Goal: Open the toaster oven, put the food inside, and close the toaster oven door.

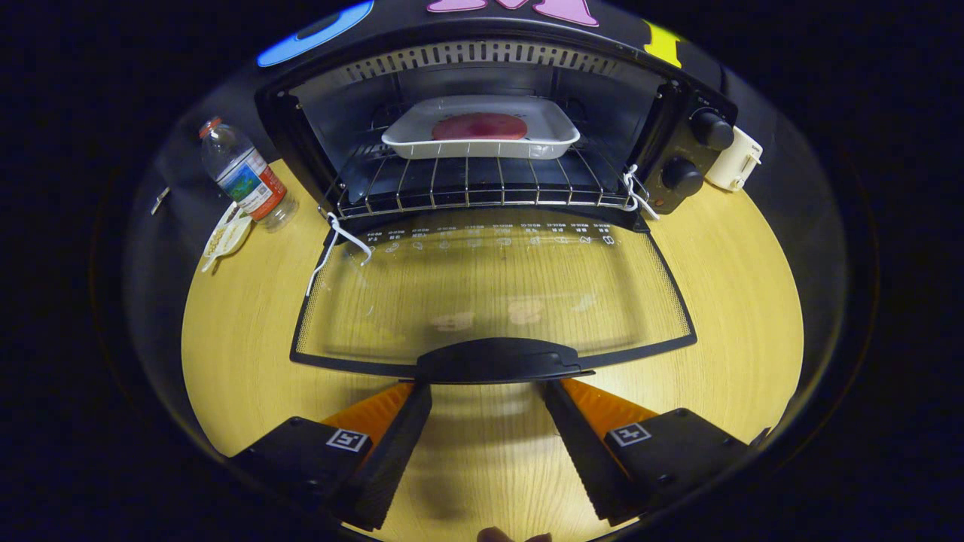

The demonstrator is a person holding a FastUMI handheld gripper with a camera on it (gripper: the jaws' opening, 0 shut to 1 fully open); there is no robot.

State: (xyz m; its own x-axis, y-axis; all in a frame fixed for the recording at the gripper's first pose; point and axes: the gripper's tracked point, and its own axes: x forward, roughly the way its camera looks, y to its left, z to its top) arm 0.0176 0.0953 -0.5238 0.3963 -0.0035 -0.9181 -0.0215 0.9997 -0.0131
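Hand-held gripper (486,385) spread under door handle (501,360), tray (542,135) lying crosswise inside oven (681,150)

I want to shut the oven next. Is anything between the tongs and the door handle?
Nothing visible. The open tongs sit right at the door handle, their tips at its two ends, with bare table beneath. The tray of food sits on the rack, clear of the lowered door.

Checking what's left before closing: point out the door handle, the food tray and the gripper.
door handle (498,360), gripper view, middle of its black top.
food tray (546,132), gripper view, white rim.
gripper (488,395), gripper view, open gap between fingertips under the handle.
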